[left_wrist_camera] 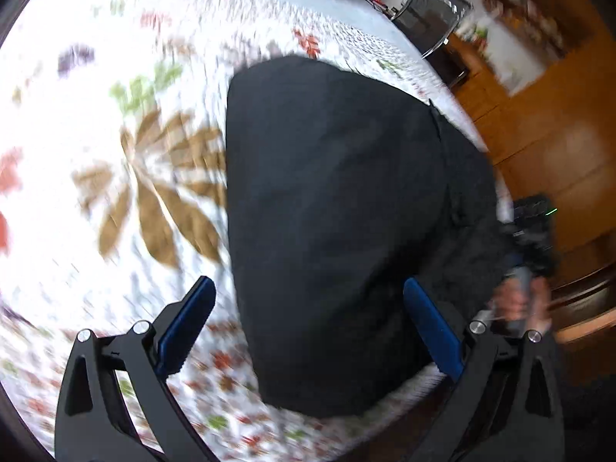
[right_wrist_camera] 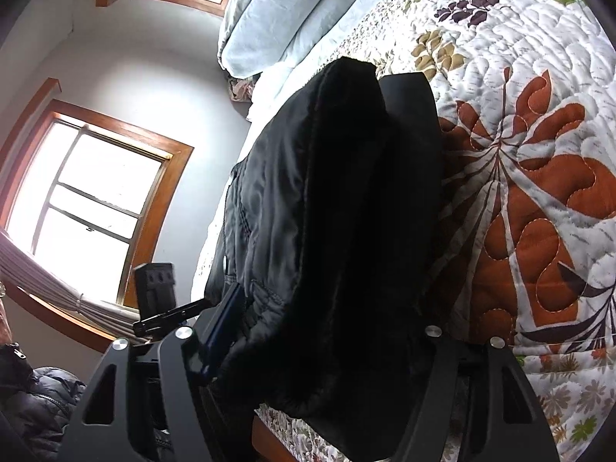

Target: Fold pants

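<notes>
In the left wrist view, the left tongs point(left_wrist_camera: 308, 308) stand released, blue ridged pads point(left_wrist_camera: 188, 323) set wide on black arms, nothing pressed between them. They hang over a bed whose quilt point(left_wrist_camera: 96, 154) is white, stitched and printed with tan, green and rust leaves; the picture is blurred. On the quilt, near the bed's edge, lie the pants point(left_wrist_camera: 327, 211): black, smooth, matte cloth folded into a broad rounded slab. Further right, at that edge, the other tool and a hand point(left_wrist_camera: 527, 296) show only as a blur, over a brown wooden floor point(left_wrist_camera: 558, 146).

In the right wrist view, two windows point(right_wrist_camera: 96, 200) with brown wooden frames sit in a pale wall, and pale blue pillows point(right_wrist_camera: 277, 19) lie at the head of the bed. The right tongs point(right_wrist_camera: 319, 331) are clenched on a thick bunch of the pants point(right_wrist_camera: 346, 211): one blue pad point(right_wrist_camera: 225, 319) presses the slightly shiny, puckered outer cloth, while the other pad is hidden behind a darker, fuzzy layer. The bunch rises in soft rounded folds between the arms. To the right, the quilt point(right_wrist_camera: 539, 154) shows wavy stitching and large rust leaves.
</notes>
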Demonstrator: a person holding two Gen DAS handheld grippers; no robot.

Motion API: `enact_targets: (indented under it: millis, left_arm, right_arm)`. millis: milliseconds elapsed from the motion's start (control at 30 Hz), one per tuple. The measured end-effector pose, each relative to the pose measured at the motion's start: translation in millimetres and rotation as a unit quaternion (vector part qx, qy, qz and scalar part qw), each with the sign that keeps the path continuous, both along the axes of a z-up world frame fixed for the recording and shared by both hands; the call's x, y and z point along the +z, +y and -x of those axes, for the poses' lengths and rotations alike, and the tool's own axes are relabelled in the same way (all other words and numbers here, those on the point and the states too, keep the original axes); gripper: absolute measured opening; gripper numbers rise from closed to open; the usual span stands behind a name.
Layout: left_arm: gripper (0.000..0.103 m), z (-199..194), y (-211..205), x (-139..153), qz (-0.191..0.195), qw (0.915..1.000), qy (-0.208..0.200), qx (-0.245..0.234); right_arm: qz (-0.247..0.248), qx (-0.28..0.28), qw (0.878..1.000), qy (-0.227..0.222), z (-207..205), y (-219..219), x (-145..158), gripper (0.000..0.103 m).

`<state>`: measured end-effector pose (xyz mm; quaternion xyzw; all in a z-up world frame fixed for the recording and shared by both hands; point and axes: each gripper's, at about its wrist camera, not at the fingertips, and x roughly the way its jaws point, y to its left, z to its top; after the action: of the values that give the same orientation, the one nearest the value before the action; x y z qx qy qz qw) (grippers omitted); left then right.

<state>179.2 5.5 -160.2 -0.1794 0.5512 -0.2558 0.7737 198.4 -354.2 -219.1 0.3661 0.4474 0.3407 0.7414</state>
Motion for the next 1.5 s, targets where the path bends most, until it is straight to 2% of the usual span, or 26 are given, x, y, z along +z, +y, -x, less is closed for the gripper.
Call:
enact_targets:
  millis: [67, 200, 333, 500, 567, 633, 800, 867, 933, 967, 1133, 1500]
  left_arm:
    - [0.098, -5.5, 4.6, -14.9, 0.068, 0.9966, 0.046, -0.009]
    - [0.098, -17.3, 1.5, -34.7, 0.106, 0.9909, 0.081, -0.015]
    - [0.100, -20.2, -14.3, -38.2, 0.083, 0.9925, 0.081, -0.038]
    - [0.098, -27.2, -18.5, -36.7, 0.097, 0.9887, 0.108, -0.036]
    - [0.093, -26.9, -18.8, -36.4, 0.088, 0.9899, 0.105, -0.038]
    - [0.085, -23.7, -17.1, -35.6, 0.085, 0.9909, 0.097, -0.039]
    - [0.073, -28.8, -9.9, -36.6, 0.087, 0.9914, 0.091, -0.034]
    - [0.067, -29.5, -2.3, -37.7, 0.089, 0.9917, 0.087, -0.034]
    - [0.056, -31.0, 1.1, -36.0, 0.098, 0.9911, 0.084, -0.035]
    - [0.055, -32.7, 1.8, -35.3, 0.104, 0.9905, 0.083, -0.035]
    - [0.053, -33.3, -2.0, -35.9, 0.107, 0.9904, 0.080, -0.033]
    - [0.054, -51.1, 5.8, -29.5, 0.099, 0.9934, 0.058, 0.002]
  right_arm:
    - [-0.005, -0.001, 1.000, 0.001, -0.5, -1.6, -1.5, 0.068]
    - [-0.014, -0.002, 1.000, 0.005, 0.4, -10.9, -7.5, 0.068]
    - [-0.016, 0.001, 1.000, 0.007, -1.0, -17.4, -13.1, 0.068]
    - [-0.017, -0.002, 1.000, 0.007, -0.9, -14.1, -11.2, 0.068]
    - [-0.015, -0.002, 1.000, 0.006, -1.0, -12.0, -9.8, 0.069]
    - [-0.013, 0.000, 1.000, 0.010, -2.1, -9.6, -9.2, 0.076]
    - [0.014, 0.010, 1.000, 0.002, -3.8, -0.1, -4.1, 0.078]
    - [0.004, 0.006, 1.000, -0.001, -3.1, -0.7, -3.3, 0.077]
    - [0.002, 0.004, 1.000, -0.003, -3.1, -1.6, -3.4, 0.069]
    - [0.006, 0.004, 1.000, -0.003, -3.5, -1.9, -3.3, 0.067]
    - [0.008, 0.001, 1.000, -0.007, -7.1, -4.2, -1.7, 0.057]
    - [0.012, 0.008, 1.000, -0.020, -44.3, 4.6, 13.9, 0.053]
